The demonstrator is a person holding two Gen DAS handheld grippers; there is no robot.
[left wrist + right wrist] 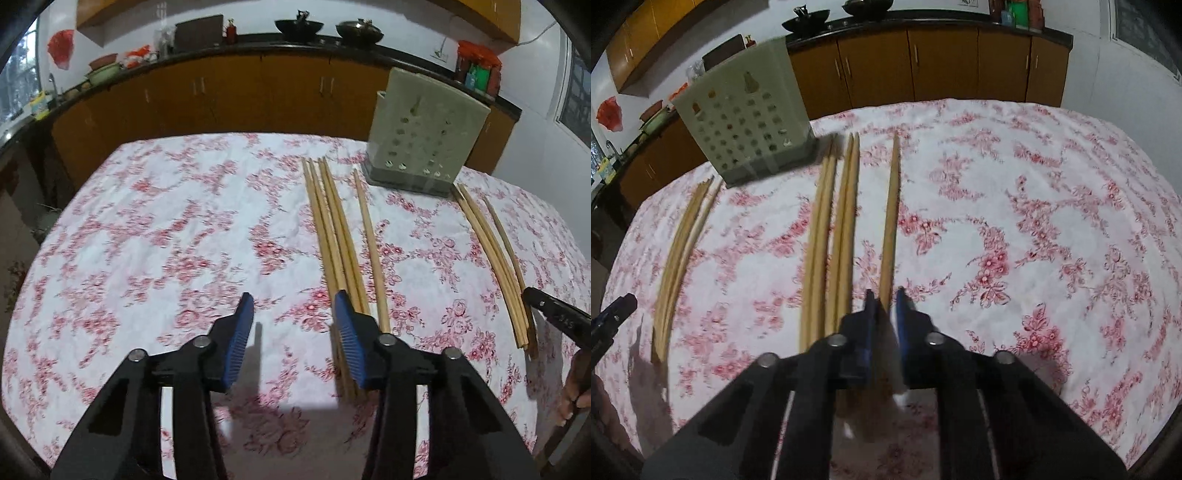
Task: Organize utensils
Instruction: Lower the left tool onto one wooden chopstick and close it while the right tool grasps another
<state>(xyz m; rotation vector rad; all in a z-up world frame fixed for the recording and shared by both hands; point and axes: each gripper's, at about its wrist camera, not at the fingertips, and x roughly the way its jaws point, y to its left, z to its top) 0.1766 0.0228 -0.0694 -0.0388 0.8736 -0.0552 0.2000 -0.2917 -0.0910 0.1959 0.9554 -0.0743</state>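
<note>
**Chopstick sorting: barely begun, first stick being taken**

The right gripper [885,295] is closing narrowly around the near end of a single chopstick [891,221], which is running up centre frame between the blue pads; firm contact cannot be confirmed. The left gripper [293,310] is hovering wide and empty, its right finger [351,332] overlapping a bundle of chopsticks [332,229]. All visible sticks are lying on the floral tablecloth [147,221]. The perforated holder [746,114], upper left, is apparently receiving nothing yet; its interior is hidden.

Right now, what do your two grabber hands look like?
Both look the same. The left gripper and right gripper have black plastic frames with cut-out holes, round silver bolts at the joints, and blue ribbed pads on the fingers. No cables or sleeves show.
</note>
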